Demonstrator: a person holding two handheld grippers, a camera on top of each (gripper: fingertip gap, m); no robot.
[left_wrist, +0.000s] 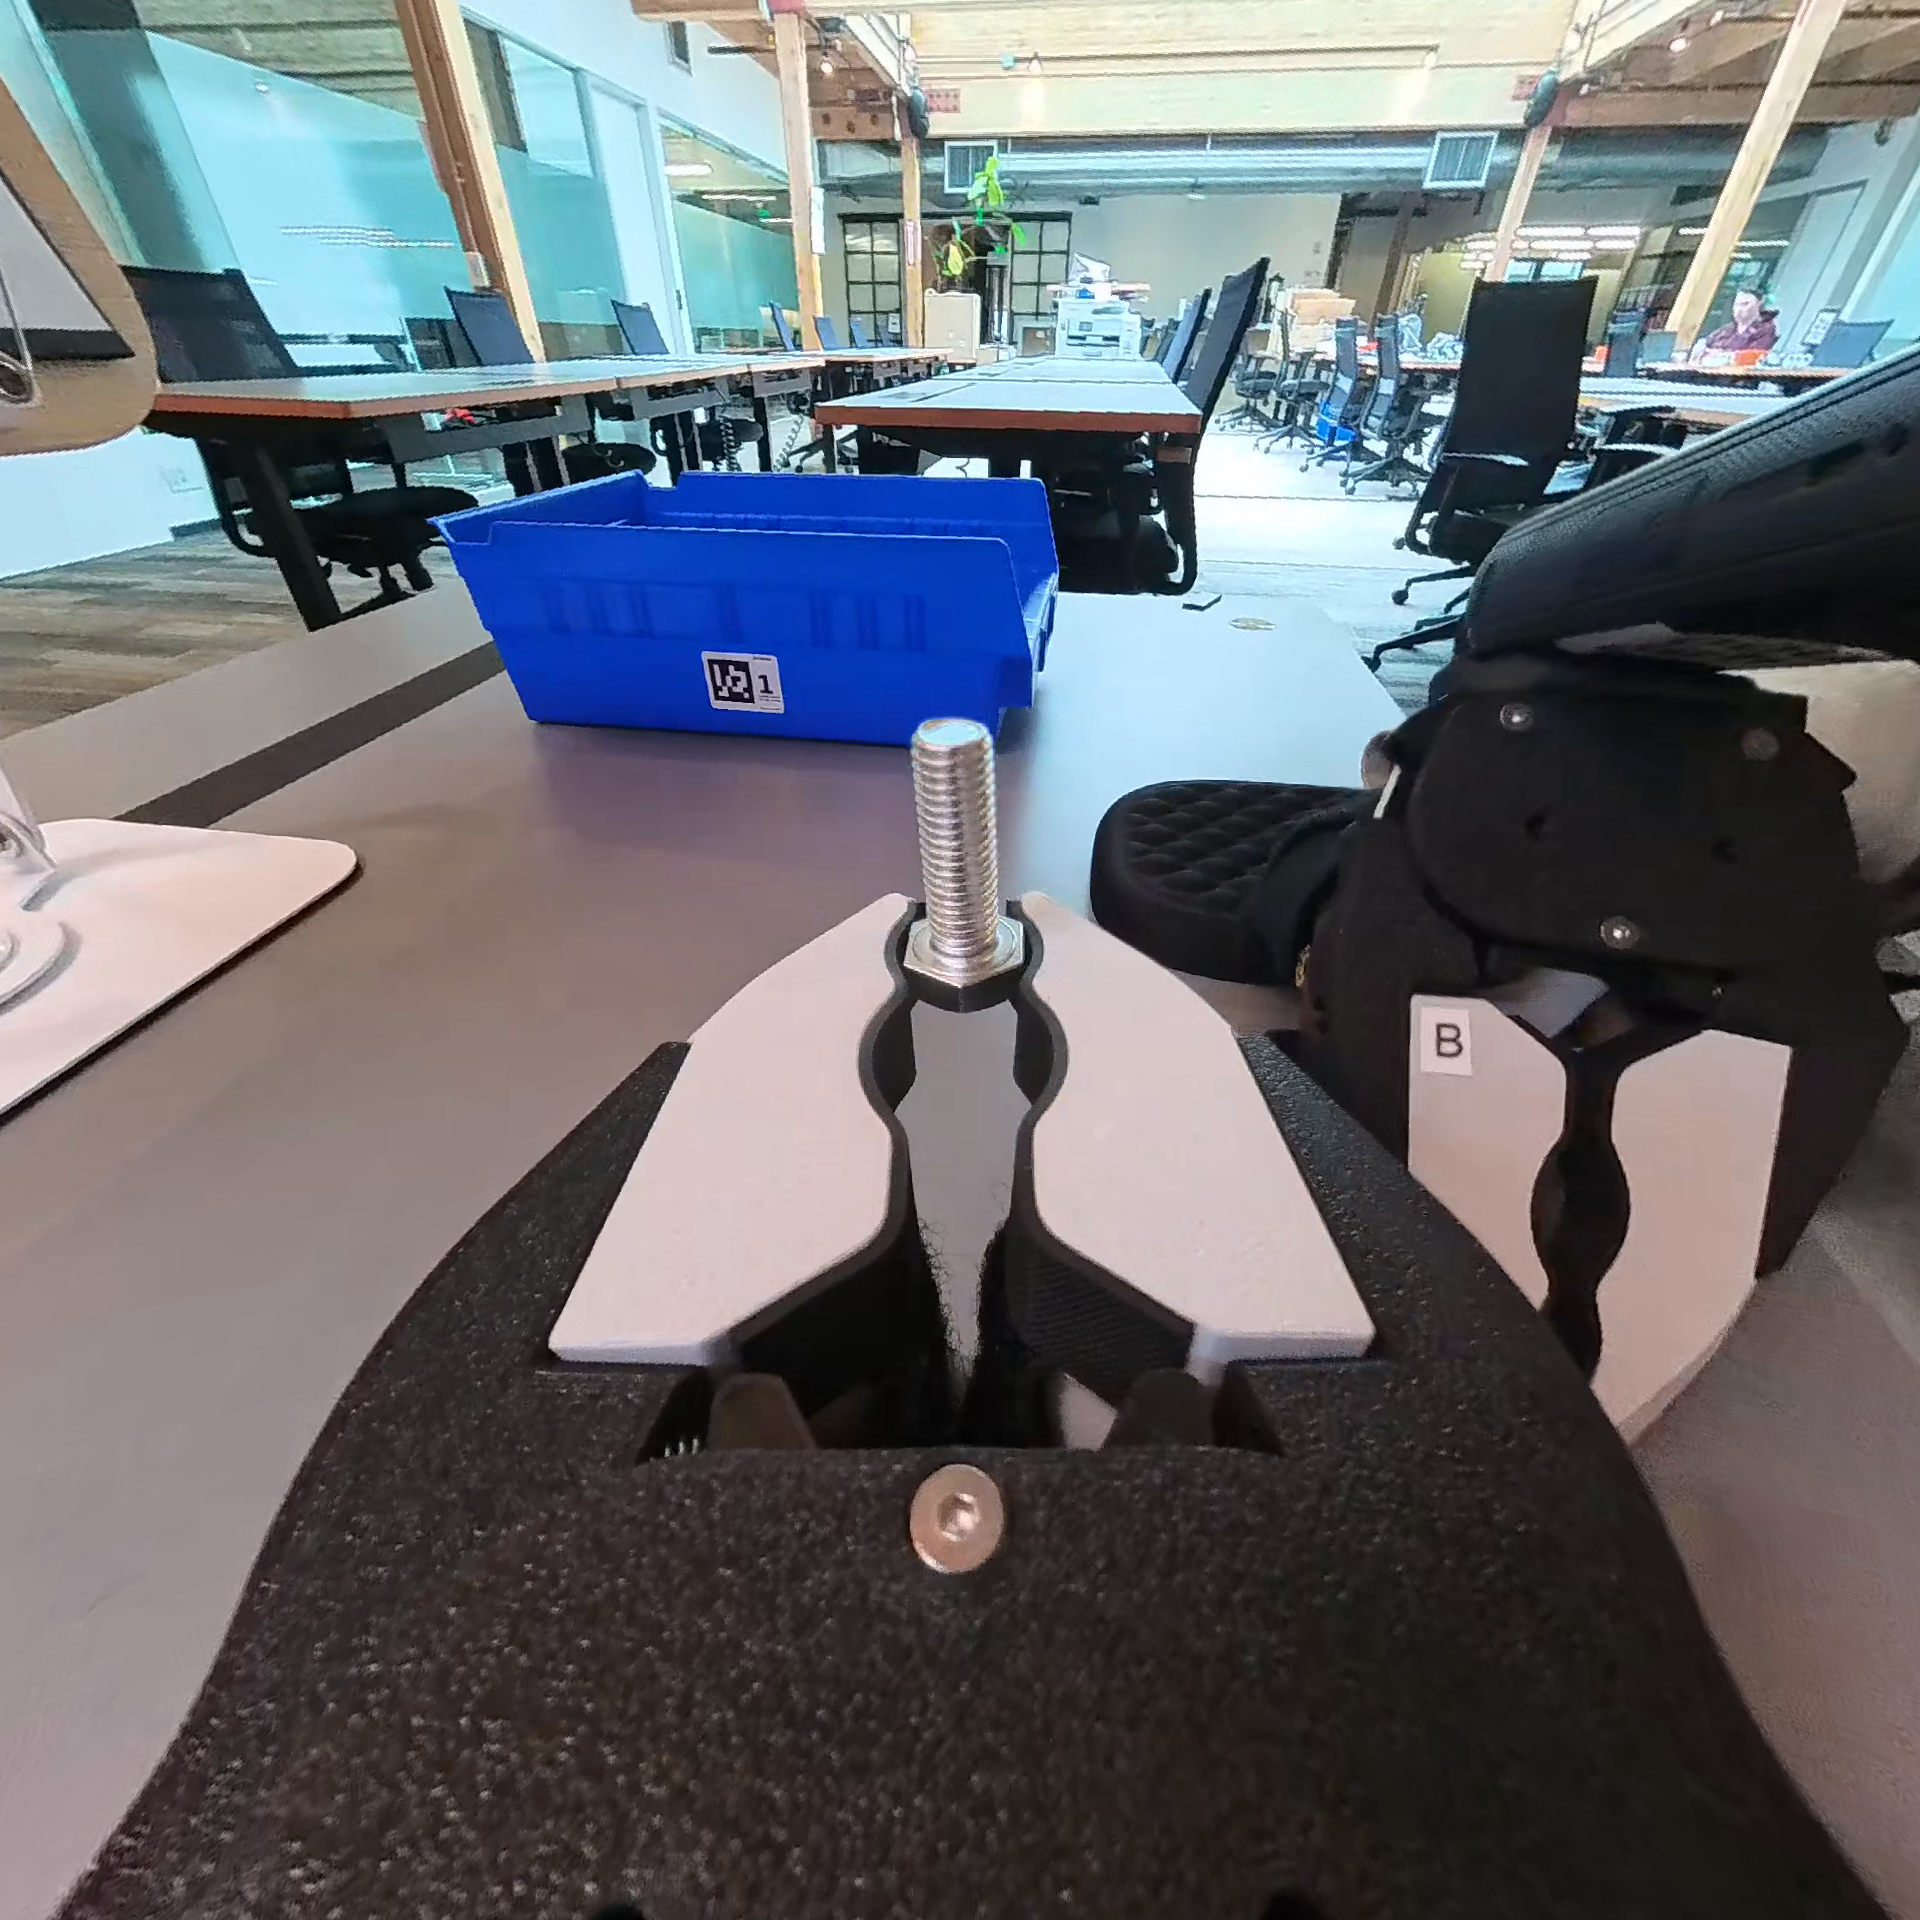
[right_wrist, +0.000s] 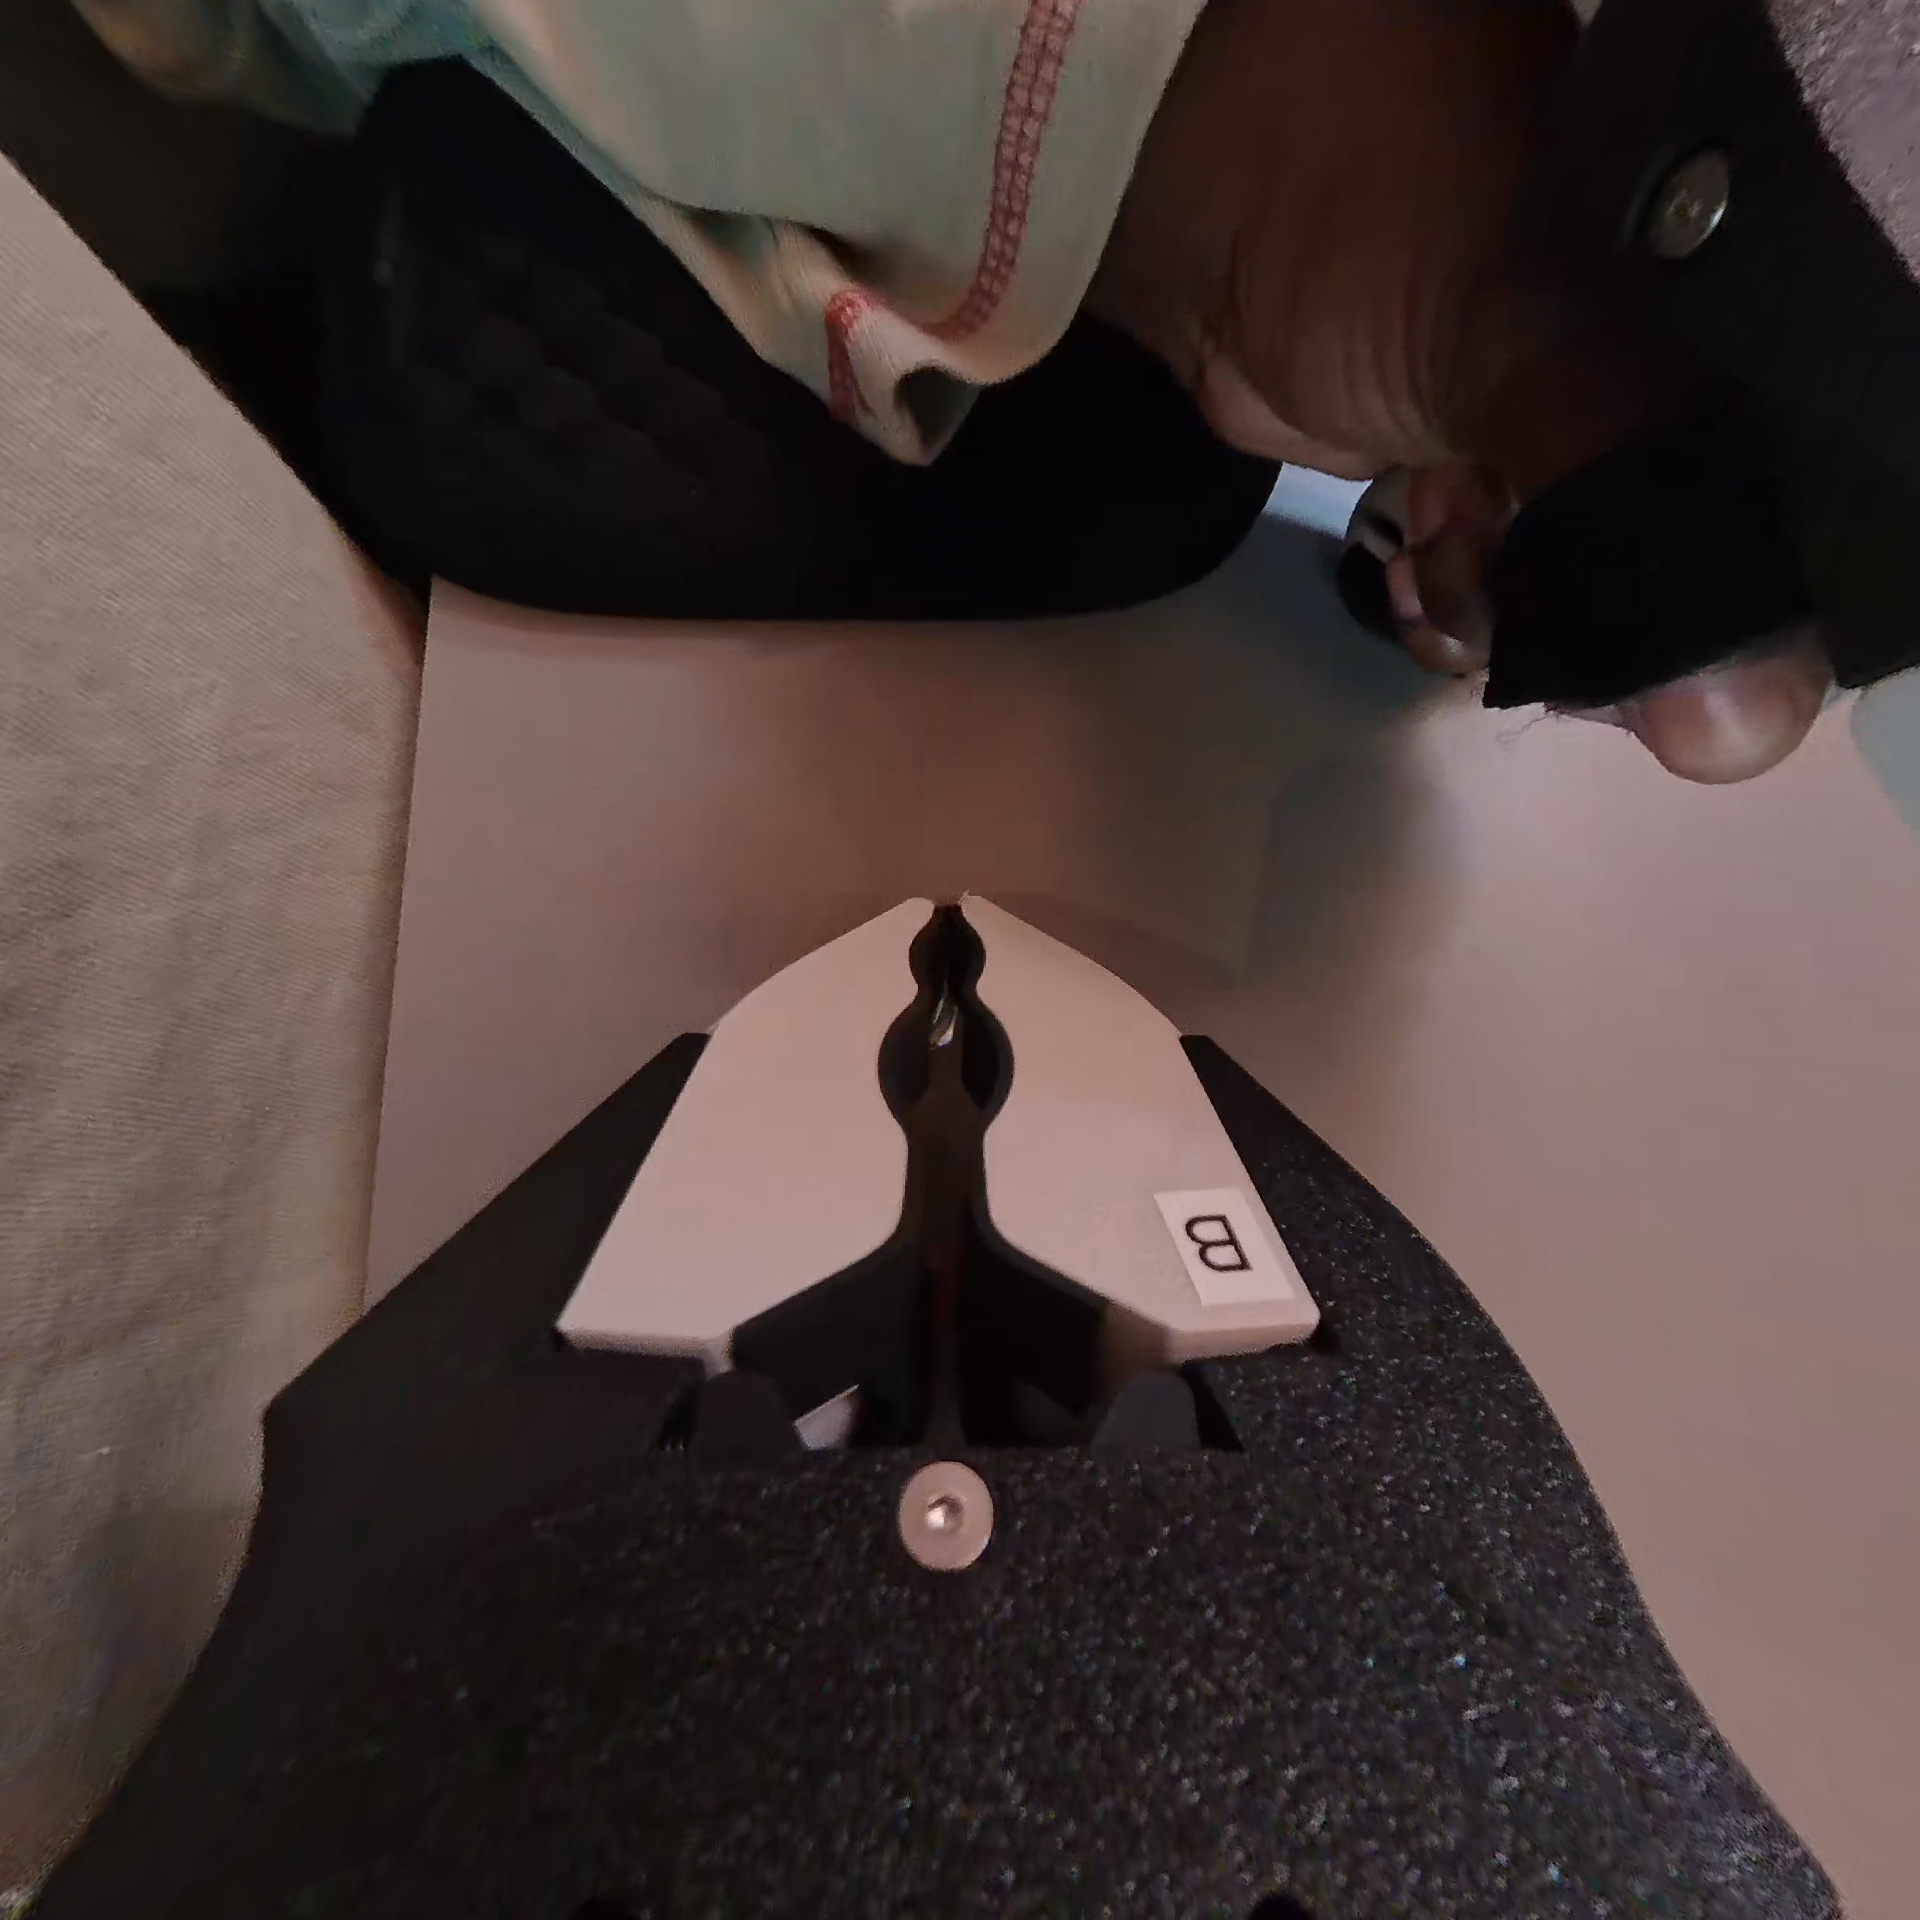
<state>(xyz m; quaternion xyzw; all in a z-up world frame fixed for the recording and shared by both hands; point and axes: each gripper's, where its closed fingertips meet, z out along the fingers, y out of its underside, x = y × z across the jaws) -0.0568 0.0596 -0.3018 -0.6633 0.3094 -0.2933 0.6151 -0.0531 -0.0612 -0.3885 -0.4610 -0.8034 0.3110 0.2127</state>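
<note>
Between the white fingertips of the left tool (left_wrist: 964, 940) sits a silver bolt (left_wrist: 954, 842): its hexagonal head is seated in the front notch with both fingers closed against it, and the threaded shank stands upright above them. By its look the bolt is solid steel, stiff and fairly heavy for its size, smooth and apt to slip on the flats; the head seems the surest place to hold it, since the threads give a poorer seat. That tool lies low and level over the grey tabletop (left_wrist: 582, 894), pointing away from the person.

Just to its right the right tool (right_wrist: 951, 906) is tipped steeply down toward the tabletop, its fingertips brought together at the front. A small glint shows in the dark slot behind them, but whether anything is caught there I cannot tell. A hand (right_wrist: 1392, 343) with a pale sleeve (right_wrist: 831, 156) is beyond it, over a black quilted pad (left_wrist: 1216, 842).

Farther off on the tabletop stands a blue bin (left_wrist: 769, 597) bearing a small sticker, and a white base plate (left_wrist: 156, 914) lies to the left.
</note>
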